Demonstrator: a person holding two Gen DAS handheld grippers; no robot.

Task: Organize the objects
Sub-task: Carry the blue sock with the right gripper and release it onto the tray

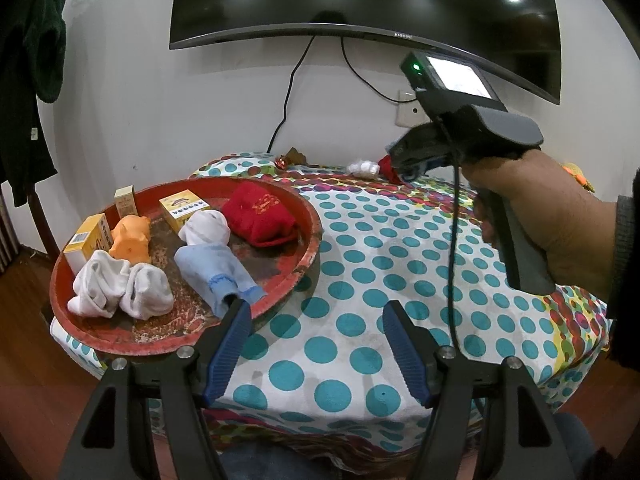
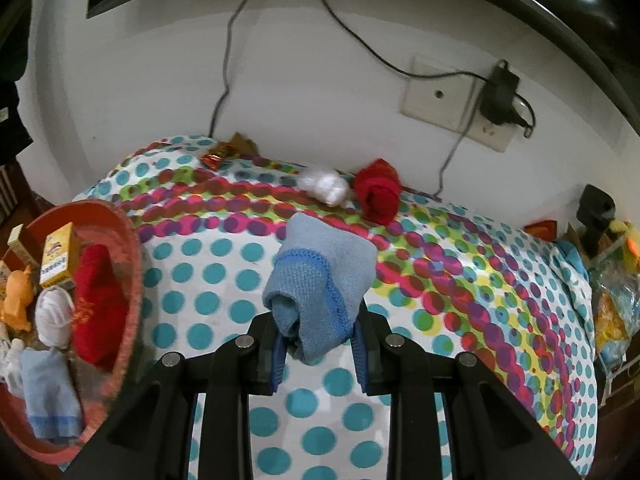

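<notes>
A round red tray (image 1: 308, 256) on the table's left holds a red sock (image 1: 260, 216), a light blue sock (image 1: 216, 268), white socks (image 1: 120, 288), an orange toy (image 1: 132, 238) and small yellow boxes (image 1: 182, 208). My left gripper (image 1: 316, 344) is open and empty, just right of the tray's near rim. My right gripper (image 2: 320, 356) is shut on a rolled light blue sock (image 2: 320, 284) and holds it above the table's middle. A white sock (image 2: 324, 186) and a red sock (image 2: 378, 190) lie near the far edge. The tray (image 2: 134, 276) also shows in the right wrist view.
The table wears a dotted cloth (image 1: 400, 264). A TV (image 1: 360, 0) hangs on the wall behind, with cables and a wall socket (image 2: 452, 104). A red wrapper (image 2: 218, 154) lies at the far edge. Clutter (image 2: 612, 292) sits right of the table. Dark clothes (image 1: 36, 60) hang at left.
</notes>
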